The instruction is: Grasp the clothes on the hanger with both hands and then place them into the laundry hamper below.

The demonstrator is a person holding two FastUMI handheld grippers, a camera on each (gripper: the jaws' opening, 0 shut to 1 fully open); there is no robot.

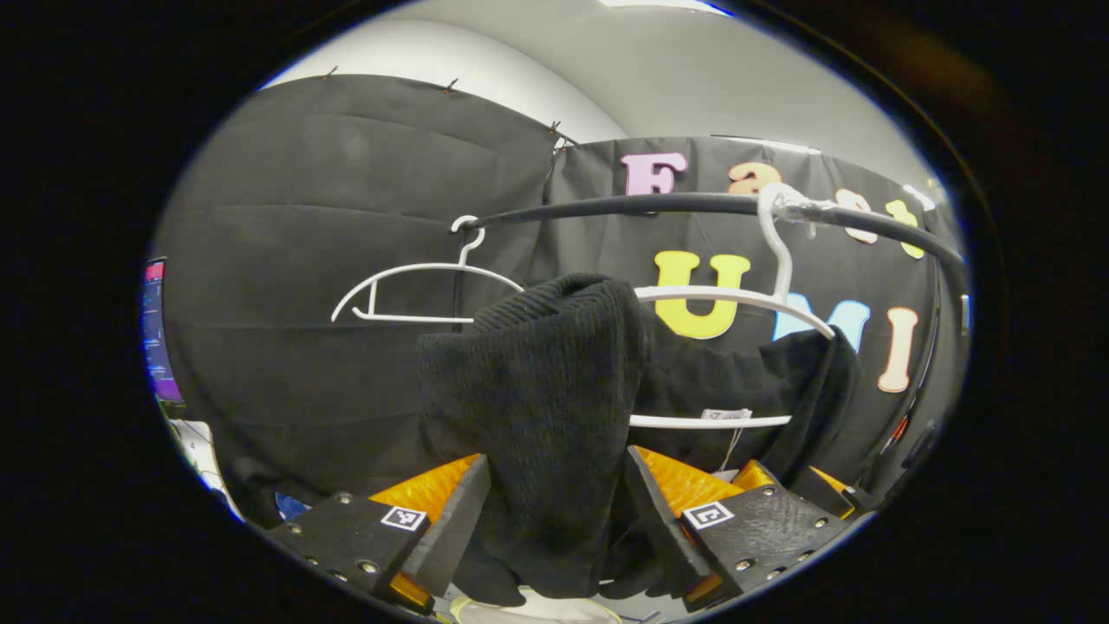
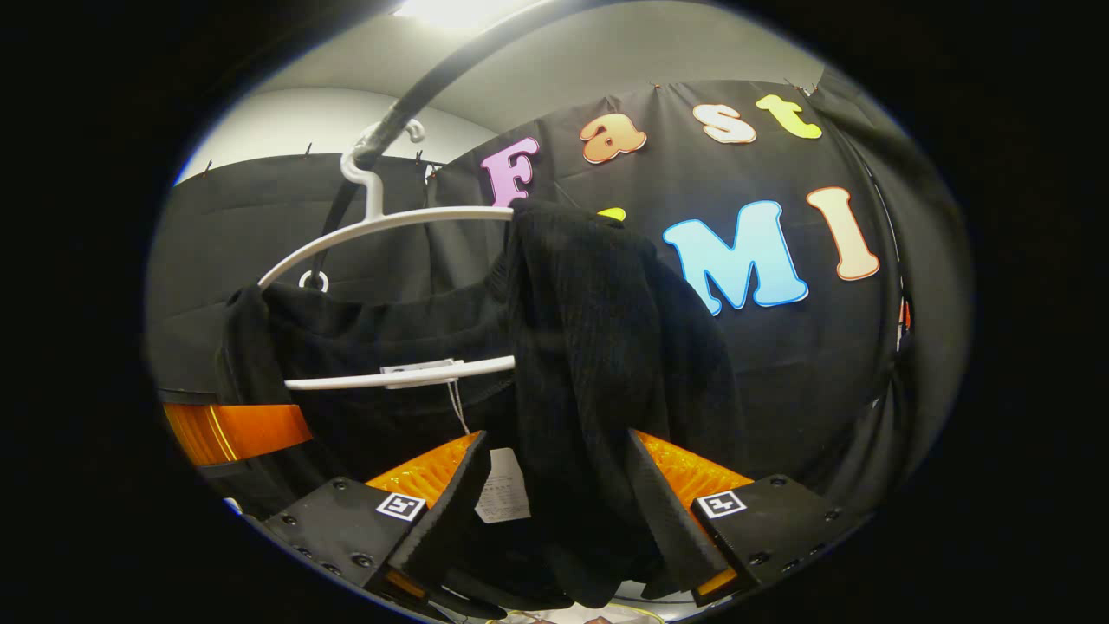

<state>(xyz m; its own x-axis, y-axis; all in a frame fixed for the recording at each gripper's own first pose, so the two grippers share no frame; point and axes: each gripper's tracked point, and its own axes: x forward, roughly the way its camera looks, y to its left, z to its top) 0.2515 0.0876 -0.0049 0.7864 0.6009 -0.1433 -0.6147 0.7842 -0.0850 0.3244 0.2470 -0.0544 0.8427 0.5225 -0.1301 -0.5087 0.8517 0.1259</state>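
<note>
A black knit sweater (image 1: 537, 390) hangs on a white hanger (image 1: 736, 299) hooked over a black rail (image 1: 606, 206). In the left gripper view one bunched shoulder of it rises over the hanger arm and fills the gap of my left gripper (image 1: 556, 459), both fingers pressing on the cloth. In the right gripper view the other side of the sweater (image 2: 598, 347) drapes off the hanger (image 2: 390, 221) and sits pinched in my right gripper (image 2: 556, 438). The other gripper (image 2: 234, 432) shows at the left there.
An empty white hanger (image 1: 416, 270) hangs farther left on the rail. A paper tag (image 2: 501, 490) dangles from the sweater's neck. A lit monitor (image 1: 156, 329) stands at the far left. A pale rim (image 1: 537, 611) shows below the cloth.
</note>
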